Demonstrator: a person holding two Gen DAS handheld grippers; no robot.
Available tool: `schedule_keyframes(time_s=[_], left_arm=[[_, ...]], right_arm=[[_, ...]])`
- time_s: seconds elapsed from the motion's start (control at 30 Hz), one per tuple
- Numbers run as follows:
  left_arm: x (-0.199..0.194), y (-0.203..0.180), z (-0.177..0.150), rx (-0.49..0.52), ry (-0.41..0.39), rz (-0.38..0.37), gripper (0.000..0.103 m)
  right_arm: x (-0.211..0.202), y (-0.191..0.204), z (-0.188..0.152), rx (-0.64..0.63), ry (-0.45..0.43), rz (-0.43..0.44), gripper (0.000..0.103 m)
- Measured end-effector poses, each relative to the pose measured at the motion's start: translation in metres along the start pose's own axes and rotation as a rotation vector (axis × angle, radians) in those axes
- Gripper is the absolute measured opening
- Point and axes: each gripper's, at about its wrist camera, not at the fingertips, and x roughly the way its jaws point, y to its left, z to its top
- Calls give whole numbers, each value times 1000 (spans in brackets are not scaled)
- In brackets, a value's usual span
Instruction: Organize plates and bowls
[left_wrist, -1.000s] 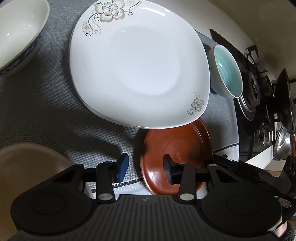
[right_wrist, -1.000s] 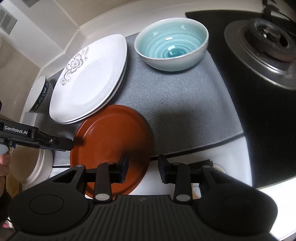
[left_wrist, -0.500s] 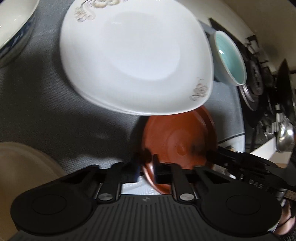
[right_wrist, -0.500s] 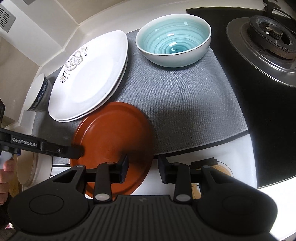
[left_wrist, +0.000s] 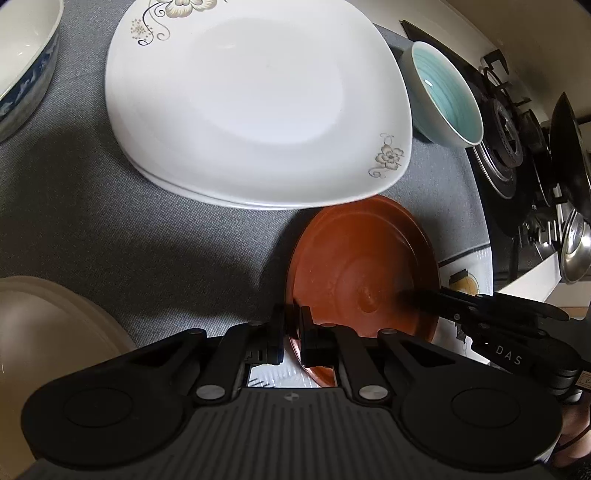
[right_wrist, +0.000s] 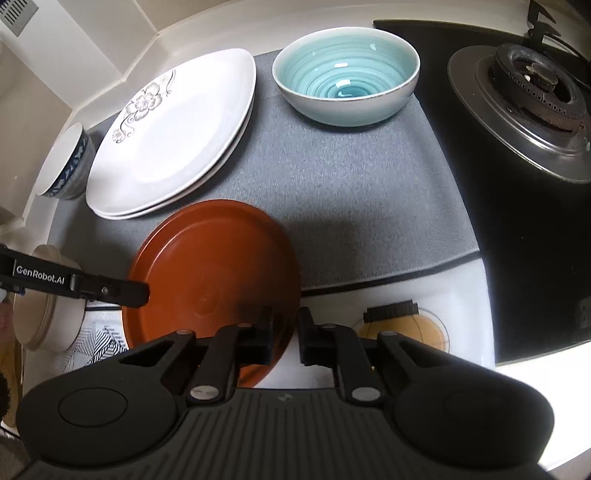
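Both grippers pinch the brown plate's opposite rims.

Left wrist view: left gripper (left_wrist: 291, 334) clamped on brown plate (left_wrist: 364, 269) rim; stacked white plates (left_wrist: 258, 103) just beyond, teal bowl (left_wrist: 448, 94) empty.
Right wrist view: right gripper (right_wrist: 285, 334) narrowed onto the plate (right_wrist: 214, 273) edge; gas burner (right_wrist: 532, 85) well apart.

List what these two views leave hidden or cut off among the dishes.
- Lower white plate: right wrist view, only its edge shows under the flowered plate.
- Blue-patterned bowl: left wrist view, cut off by the picture's edge.
- Beige dish: left wrist view, cut off by the edge; its kind unclear.
- Red plate: right wrist view, near rim behind the right claw.
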Motion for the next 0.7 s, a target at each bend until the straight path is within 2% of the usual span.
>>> schedule_keyframes(time_s=[0.1, 0.37, 0.57, 0.7], left_arm=[[-7, -4, -7, 14, 10, -8, 8], [-56, -10, -24, 44, -68, -63, 8], [-77, 2, -11, -15, -123, -55, 8], [-95, 20, 11, -69, -179, -80, 8]], right_arm=[[-10, -1, -5, 1, -1, 10, 9], [-56, 9, -5, -14, -53, 62, 9], [-64, 24, 19, -25, -106, 79, 9], [-63, 35, 45, -34, -160, 115, 9]])
